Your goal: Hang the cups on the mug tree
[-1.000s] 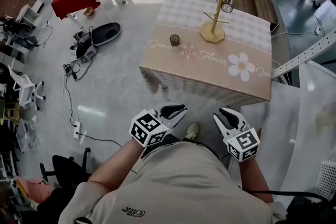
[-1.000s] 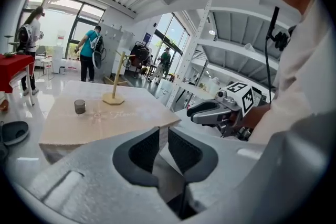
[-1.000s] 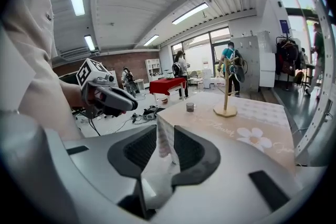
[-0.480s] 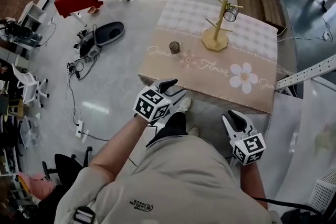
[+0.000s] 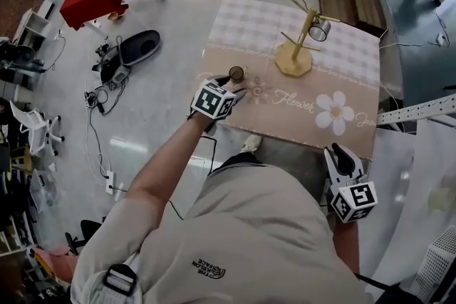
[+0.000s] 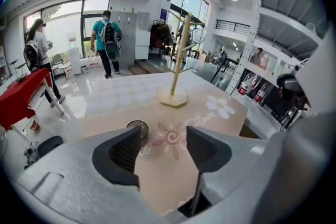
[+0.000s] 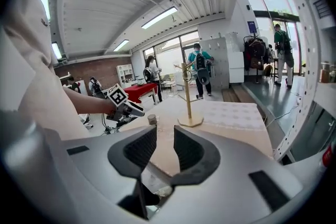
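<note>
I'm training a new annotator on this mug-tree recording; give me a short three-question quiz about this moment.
1. True or false: two cups hang on the mug tree.
2. How many cups stand on the table?
3. Which gripper is nearer that cup: A left, B right?
Key: 1 false, one glass cup hangs. 2 one, a dark cup. 3 A: the left gripper, jaws opening, nothing between them.
</note>
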Tool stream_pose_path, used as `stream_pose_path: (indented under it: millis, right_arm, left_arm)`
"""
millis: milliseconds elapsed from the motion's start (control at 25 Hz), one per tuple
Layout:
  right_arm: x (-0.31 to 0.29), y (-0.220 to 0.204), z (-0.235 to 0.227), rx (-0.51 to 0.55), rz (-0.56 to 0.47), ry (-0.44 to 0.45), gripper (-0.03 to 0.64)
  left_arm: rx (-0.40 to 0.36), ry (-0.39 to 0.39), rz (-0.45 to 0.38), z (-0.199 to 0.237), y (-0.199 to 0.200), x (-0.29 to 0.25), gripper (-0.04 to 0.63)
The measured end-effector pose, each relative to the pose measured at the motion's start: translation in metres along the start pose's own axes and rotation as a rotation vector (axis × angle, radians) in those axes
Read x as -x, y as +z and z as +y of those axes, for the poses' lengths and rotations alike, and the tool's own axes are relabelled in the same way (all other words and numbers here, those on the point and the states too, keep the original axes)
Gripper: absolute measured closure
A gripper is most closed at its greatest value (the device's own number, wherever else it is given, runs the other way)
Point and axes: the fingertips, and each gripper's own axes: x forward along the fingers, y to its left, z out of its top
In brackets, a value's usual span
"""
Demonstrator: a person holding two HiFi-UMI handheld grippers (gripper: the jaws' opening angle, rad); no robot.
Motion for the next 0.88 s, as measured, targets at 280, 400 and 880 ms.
stream_pose_path:
  millis: [280, 400, 880]
  right_arm:
    - [-0.018, 0.003, -0.006, -0.046, 0.037, -0.056, 0.506]
    - [-0.024, 0.003, -0.007, -0.055, 0.054, -0.071, 0.506]
    - [-0.037, 0.006, -0.010, -0.084, 0.083, -0.127, 0.506]
  left_arm:
    - [-0.027, 0.025, 0.129, 0.053, -0.014, -0.059, 0.313]
    - [-0.039, 0.008, 0.174, 0.064, -0.023, -0.077, 0.307]
    - [-0.158, -0.034, 0.230, 0.069, -0.031, -0.101, 0.325]
